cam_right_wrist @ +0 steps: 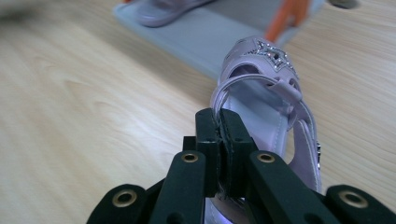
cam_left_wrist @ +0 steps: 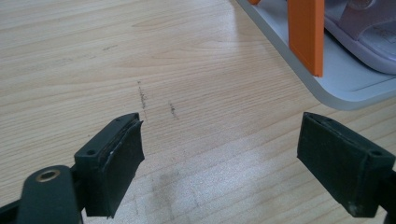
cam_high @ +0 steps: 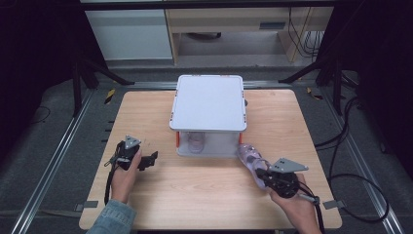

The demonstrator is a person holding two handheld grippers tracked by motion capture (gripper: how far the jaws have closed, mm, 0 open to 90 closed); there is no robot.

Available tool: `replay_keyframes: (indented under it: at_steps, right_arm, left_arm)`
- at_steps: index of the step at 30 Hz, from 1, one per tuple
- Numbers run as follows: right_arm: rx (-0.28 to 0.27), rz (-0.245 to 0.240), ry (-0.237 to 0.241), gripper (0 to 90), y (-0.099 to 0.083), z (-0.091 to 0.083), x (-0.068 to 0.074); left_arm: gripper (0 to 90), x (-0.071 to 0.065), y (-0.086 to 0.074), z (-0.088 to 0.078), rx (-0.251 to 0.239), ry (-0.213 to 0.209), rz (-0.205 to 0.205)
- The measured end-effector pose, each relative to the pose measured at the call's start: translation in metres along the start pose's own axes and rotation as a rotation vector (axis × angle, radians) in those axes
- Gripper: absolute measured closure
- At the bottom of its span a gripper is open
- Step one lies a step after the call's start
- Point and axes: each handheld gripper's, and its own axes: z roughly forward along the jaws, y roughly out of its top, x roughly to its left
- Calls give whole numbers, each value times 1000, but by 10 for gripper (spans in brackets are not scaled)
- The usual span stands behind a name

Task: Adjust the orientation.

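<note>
- Tongs on the right are pressed together on the heel strap of a lilac sandal, pinching it between the pads; the high view shows the right tongs at the near right of the desk.
- Sandal hangs from that grip, toe toward the grey rack, just off its near right corner.
- Left tongs are spread wide with nothing between the pads, low over bare desk; the high view puts the left tongs left of the rack.
- Second sandal already lies on the rack's lower shelf, under the grey top, beside an orange post.
- Step in hand, as I judge it: carrying the gripped sandal to the lower shelf to join its pair.
- Next move calls for swinging the toe past the orange post, sliding the sandal in level beside the first, and only then releasing the strap.
</note>
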Motion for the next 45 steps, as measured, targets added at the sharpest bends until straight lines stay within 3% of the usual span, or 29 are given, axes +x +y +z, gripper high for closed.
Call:
replay_keyframes:
  at_steps: [7,14,22,29,34,37,45]
  right_arm:
    - [-8,-62,88,878,11,12,32]
    - [25,-126,189,875,12,27,61]
    - [73,-167,242,861,5,39,78]
    - [73,-146,267,694,7,36,75]
    - [43,-139,264,692,13,25,69]
    - [33,-130,237,699,16,23,59]
    - [68,-161,180,679,17,38,45]
  left_arm:
    - [133,0,0,0,0,-1,-1]
    - [133,0,0,0,-1,-1,-1]
    - [133,-1,0,0,3,-1,5]
    - [132,-1,0,0,3,-3,6]
    - [133,-1,0,-1,0,-1,3]
    - [132,-1,0,-1,1,-4,5]
    - [132,-1,0,-1,0,-2,2]
